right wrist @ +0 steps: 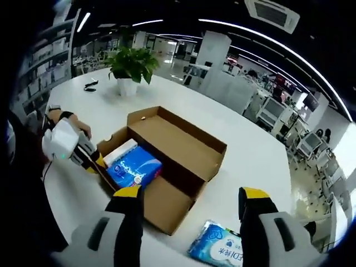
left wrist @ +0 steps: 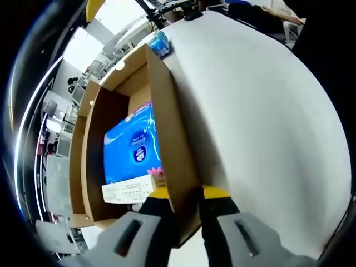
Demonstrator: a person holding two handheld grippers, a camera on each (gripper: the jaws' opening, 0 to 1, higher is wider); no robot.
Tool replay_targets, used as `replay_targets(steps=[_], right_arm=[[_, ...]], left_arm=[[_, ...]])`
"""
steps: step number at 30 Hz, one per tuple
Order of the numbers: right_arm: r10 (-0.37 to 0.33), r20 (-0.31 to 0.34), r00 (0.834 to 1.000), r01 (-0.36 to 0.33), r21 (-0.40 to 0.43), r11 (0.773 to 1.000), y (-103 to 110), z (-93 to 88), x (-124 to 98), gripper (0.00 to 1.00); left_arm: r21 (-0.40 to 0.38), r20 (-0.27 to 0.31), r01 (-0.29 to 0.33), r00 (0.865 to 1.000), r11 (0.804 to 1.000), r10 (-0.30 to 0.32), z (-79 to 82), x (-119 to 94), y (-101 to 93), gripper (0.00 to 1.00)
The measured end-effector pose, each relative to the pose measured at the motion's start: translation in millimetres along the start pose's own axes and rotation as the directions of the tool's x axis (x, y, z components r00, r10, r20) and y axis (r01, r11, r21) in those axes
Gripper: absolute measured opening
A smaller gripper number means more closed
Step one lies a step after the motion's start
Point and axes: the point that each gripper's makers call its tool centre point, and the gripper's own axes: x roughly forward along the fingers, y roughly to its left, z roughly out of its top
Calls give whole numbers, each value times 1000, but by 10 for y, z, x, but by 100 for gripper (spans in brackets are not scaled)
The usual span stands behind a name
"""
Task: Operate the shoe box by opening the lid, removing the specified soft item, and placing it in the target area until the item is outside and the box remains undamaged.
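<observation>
Right gripper view: the shoe box (right wrist: 167, 161) lies open on the white table (right wrist: 250, 156), a blue tissue pack (right wrist: 133, 167) inside it and a second pack (right wrist: 218, 247) outside; the right gripper (right wrist: 192, 222) hovers above with jaws apart. The left gripper (left wrist: 186, 222) is clamped on the box's side wall, so keep that hold steady and lower the right jaws squarely over the soft pack without scraping cardboard. The pack's underside and the box's near corner are hidden.

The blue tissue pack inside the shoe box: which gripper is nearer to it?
Left. The left gripper straddles the shoe box wall right beside the blue tissue pack; the right gripper hovers open, back from the box.
</observation>
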Motion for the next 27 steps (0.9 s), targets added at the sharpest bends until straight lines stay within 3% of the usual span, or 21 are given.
replay_targets(steps=[2,6,8,14,17,25,27], right_arm=[[-2,18,1000,1,21,1000,93,24,58,72],[68,79,994,-73,57,996,405,185,204,72],[89,150,985,-100,72,992,563,340,257,72],[78,137,987,-88,66,994,639,328,389,73],[54,148,988,-71,113,991,629,300,464,73],[83,143,986,-105,155,982,826,148,699,77],[109,195,975,-150,210,966,908,195,699,78]], left_arm=[[-5,9,2,1000,1000,-2,7,-8,-4,14],[-6,21,6,1000,1000,-6,32,-23,-26,14],[-6,19,7,1000,1000,-7,41,-27,-38,14],[-8,18,6,1000,1000,-6,50,-30,-49,14],[-9,18,6,1000,1000,-6,52,-30,-52,14],[-7,16,6,1000,1000,-6,52,-30,-53,14],[-6,17,7,1000,1000,-7,54,-29,-53,14]])
